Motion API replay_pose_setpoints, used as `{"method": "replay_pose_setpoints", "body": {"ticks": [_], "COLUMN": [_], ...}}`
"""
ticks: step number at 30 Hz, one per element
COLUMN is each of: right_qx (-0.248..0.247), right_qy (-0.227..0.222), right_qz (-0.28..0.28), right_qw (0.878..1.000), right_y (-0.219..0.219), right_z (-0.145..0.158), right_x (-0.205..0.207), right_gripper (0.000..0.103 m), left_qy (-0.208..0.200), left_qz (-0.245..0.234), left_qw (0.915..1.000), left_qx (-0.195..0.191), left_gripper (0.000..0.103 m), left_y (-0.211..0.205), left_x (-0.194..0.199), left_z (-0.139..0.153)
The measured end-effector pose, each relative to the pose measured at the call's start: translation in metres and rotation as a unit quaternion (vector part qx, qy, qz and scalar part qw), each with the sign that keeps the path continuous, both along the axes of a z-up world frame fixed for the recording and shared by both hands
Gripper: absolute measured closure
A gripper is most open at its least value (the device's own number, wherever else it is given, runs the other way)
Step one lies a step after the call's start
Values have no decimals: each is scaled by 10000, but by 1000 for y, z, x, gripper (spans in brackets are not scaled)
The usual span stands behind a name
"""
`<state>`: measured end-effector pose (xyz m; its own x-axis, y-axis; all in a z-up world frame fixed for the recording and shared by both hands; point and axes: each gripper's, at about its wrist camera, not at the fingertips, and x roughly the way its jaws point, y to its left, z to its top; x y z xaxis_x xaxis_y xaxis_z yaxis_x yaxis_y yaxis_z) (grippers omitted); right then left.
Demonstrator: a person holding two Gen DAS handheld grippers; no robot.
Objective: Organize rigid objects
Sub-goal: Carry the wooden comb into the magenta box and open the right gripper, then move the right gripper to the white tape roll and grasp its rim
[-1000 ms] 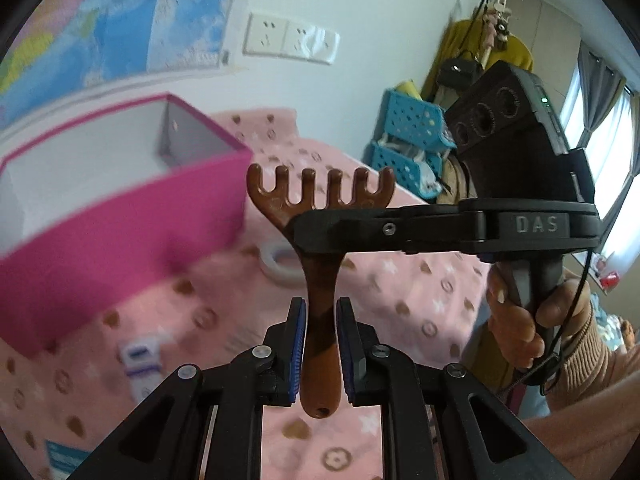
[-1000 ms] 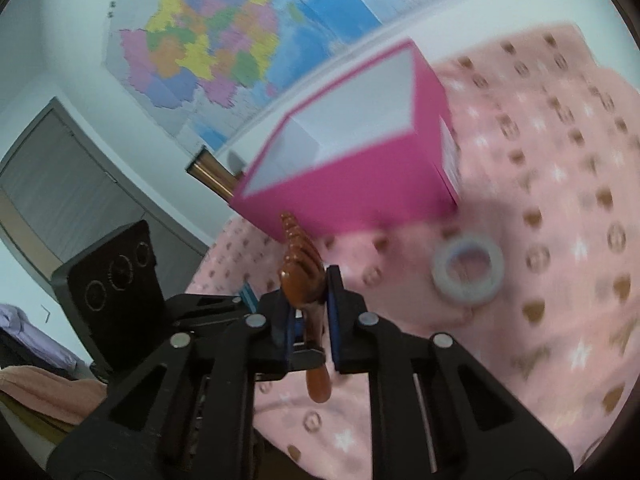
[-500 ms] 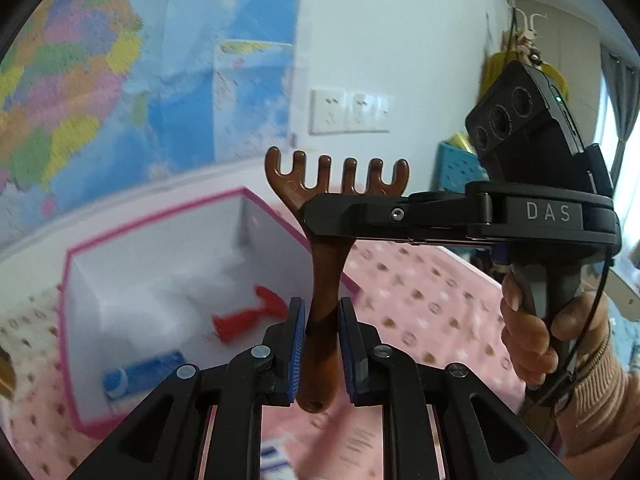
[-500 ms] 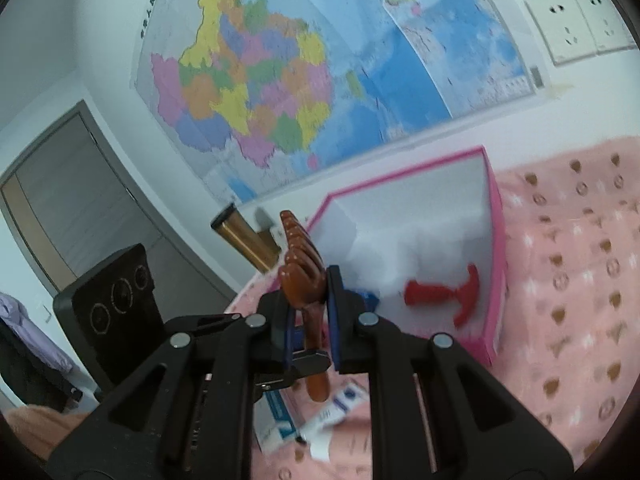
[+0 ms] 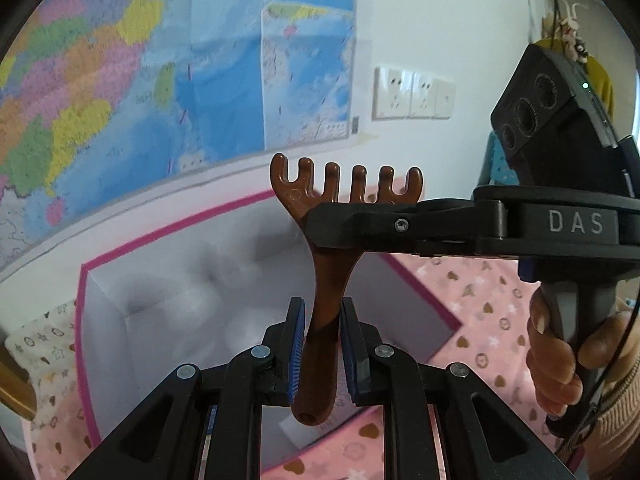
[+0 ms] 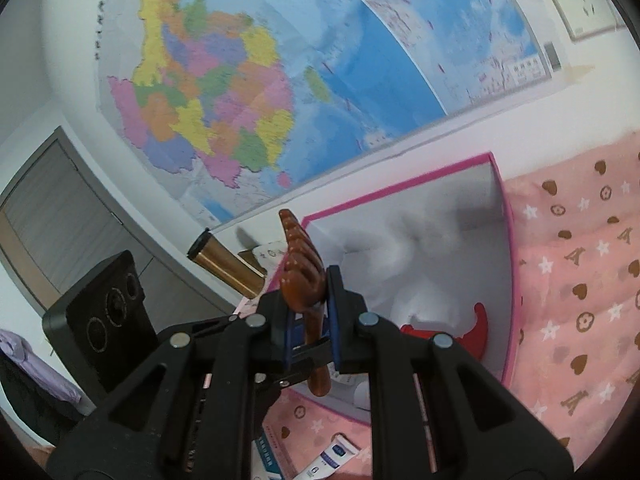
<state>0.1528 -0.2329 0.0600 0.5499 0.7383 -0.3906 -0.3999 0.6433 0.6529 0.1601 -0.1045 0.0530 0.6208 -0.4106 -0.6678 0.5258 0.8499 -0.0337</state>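
A brown wooden comb [image 5: 328, 264] with several thick prongs stands upright between both grippers. My left gripper [image 5: 320, 344] is shut on its handle, blue pads on either side. My right gripper [image 5: 360, 224] reaches in from the right, held by a hand, and is shut across the neck just under the prongs. In the right wrist view the comb [image 6: 300, 276] shows edge-on in my right gripper [image 6: 307, 320]. Right behind and below it is the pink box [image 5: 180, 236] with white inner walls [image 6: 400, 188]; a red object [image 6: 472, 328] lies inside.
A pink patterned cloth [image 6: 580, 280] covers the surface around the box. A gold cylinder [image 6: 228, 262] lies behind the box's left corner. Small white-and-blue tubes and cartons [image 6: 332, 452] lie in front of the box. A map and sockets [image 5: 412, 94] hang on the wall.
Both grippers have carried the comb up and toward the pink box. The box's open top now fills the view behind the comb; the tape roll on the cloth has dropped out of sight.
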Motion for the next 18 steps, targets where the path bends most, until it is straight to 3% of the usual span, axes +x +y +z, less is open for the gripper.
{"method": "replay_pose_setpoints", "body": {"ticks": [10, 14, 18], "right_qx": [-268, -774, -1117], "right_qy": [406, 412, 313], "right_qz": [-145, -448, -771], "right_qw": [9987, 9951, 9903], "right_y": [-2, -5, -13], "right_z": [-31, -35, -32], "right_x": [24, 26, 19], "right_gripper": [87, 85, 83], "left_qy": [425, 569, 534], "left_qz": [176, 263, 318], "left_qw": [9984, 9970, 9972], "left_qx": [324, 447, 415], "left_gripper": [86, 84, 76], "left_y": [-11, -14, -10], "left_x": [32, 39, 38], "left_z": [-36, -48, -52]}}
